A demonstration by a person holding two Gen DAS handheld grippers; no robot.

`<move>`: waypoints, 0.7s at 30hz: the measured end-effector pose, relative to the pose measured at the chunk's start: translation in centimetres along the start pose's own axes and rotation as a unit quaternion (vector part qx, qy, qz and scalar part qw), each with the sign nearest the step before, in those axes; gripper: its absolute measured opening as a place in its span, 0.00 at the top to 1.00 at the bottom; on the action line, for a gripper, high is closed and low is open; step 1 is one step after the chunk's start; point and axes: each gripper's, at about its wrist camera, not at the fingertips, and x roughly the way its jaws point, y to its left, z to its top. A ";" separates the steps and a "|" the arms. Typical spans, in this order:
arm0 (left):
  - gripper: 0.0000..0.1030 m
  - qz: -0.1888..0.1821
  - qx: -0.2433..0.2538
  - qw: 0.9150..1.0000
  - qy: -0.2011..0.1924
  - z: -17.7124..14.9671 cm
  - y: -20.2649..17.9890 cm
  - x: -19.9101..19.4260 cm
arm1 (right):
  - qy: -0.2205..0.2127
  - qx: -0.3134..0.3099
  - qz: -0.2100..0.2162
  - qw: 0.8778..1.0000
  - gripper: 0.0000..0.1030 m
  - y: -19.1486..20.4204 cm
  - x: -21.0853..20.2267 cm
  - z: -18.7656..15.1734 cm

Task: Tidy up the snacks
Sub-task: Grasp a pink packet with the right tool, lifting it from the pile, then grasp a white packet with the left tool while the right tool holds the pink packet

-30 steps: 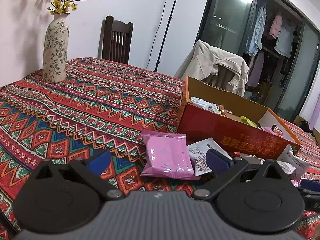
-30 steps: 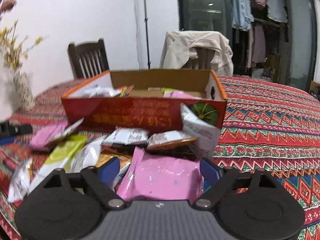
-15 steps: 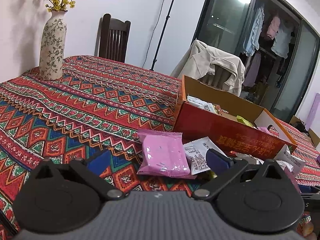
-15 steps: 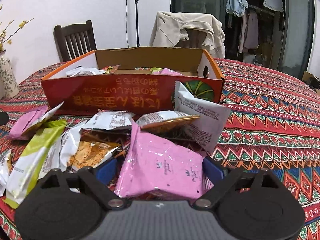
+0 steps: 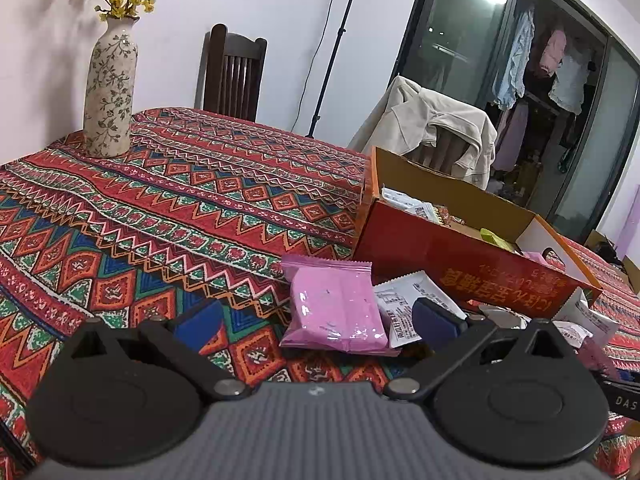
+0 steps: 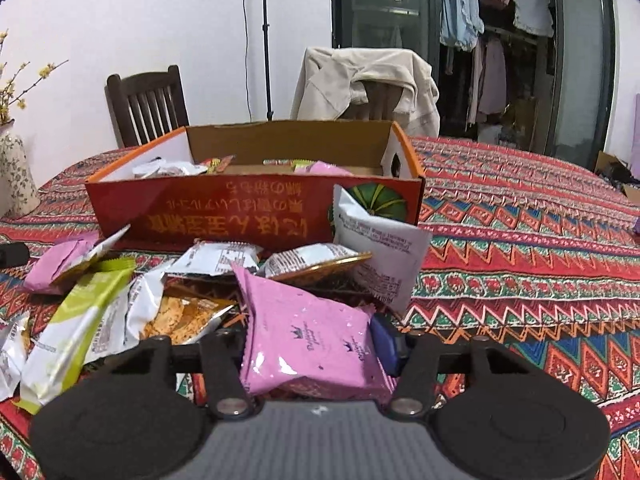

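now right gripper [image 6: 310, 340] closing on pink packet [image 6: 308, 336]

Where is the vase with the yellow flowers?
In the left wrist view the vase stands upright at the far left of the patterned tablecloth, near the wall, left of the dark wooden chair and far from the red box.

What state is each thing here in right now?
Right gripper: jaws closing, pink snack packet between them.
Left gripper: open, empty.
Red box: open-topped, partly filled with snacks.
Orange packet: lying in the loose pile.
Vase: upright, holding flowers.
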 end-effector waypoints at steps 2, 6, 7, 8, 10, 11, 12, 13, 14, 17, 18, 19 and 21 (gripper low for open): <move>0.00 0.001 0.001 1.000 -0.001 0.0 0.0 0.0 | -0.010 0.002 0.002 1.000 0.47 -0.1 -0.4 0.0; 0.00 0.010 0.011 1.000 0.000 0.1 -0.5 -0.1 | -0.027 0.006 0.002 1.000 0.47 -0.4 -1.2 0.0; 0.00 0.013 0.017 1.000 -0.002 0.1 -0.7 -0.2 | -0.031 0.007 0.002 0.999 0.47 -0.4 -1.4 0.0; 0.00 0.014 0.021 1.000 -0.004 0.1 -0.9 -0.4 | -0.035 0.008 0.003 0.999 0.47 -0.4 -1.6 0.0; 0.00 0.014 0.030 0.999 -0.007 0.1 -1.2 -1.0 | -0.042 0.010 0.007 0.999 0.47 -0.5 -1.9 0.0; 0.00 0.014 0.032 0.999 -0.006 0.1 -1.3 -1.2 | -0.045 0.009 0.009 0.999 0.47 -0.5 -2.0 0.0; 0.00 0.015 0.034 0.999 -0.004 0.0 -1.4 -1.4 | -0.048 0.008 0.010 0.999 0.47 -0.5 -2.1 -0.1; 0.00 0.017 0.037 0.999 -0.001 -0.1 -1.5 -1.6 | -0.051 0.007 0.012 0.999 0.47 -0.4 -2.2 -0.1; 0.00 0.020 0.039 0.999 0.001 -0.2 -1.5 -1.8 | -0.054 0.006 0.014 0.998 0.47 -0.4 -2.4 -0.1; 0.00 0.030 0.047 0.998 0.001 -0.4 -1.9 -2.6 | -0.064 0.007 0.016 0.998 0.47 -0.4 -2.7 -0.1; 0.00 0.031 0.049 0.998 0.000 -0.4 -2.0 -2.8 | -0.067 0.008 0.017 0.998 0.47 -0.4 -2.8 -0.1; 0.00 0.033 0.052 0.998 -0.001 -0.5 -2.2 -3.1 | -0.071 0.009 0.018 0.997 0.47 -0.5 -3.0 -0.1; 0.00 0.034 0.057 0.998 0.001 -0.6 -2.6 -3.4 | -0.076 0.011 0.019 0.997 0.47 -0.5 -3.2 -0.1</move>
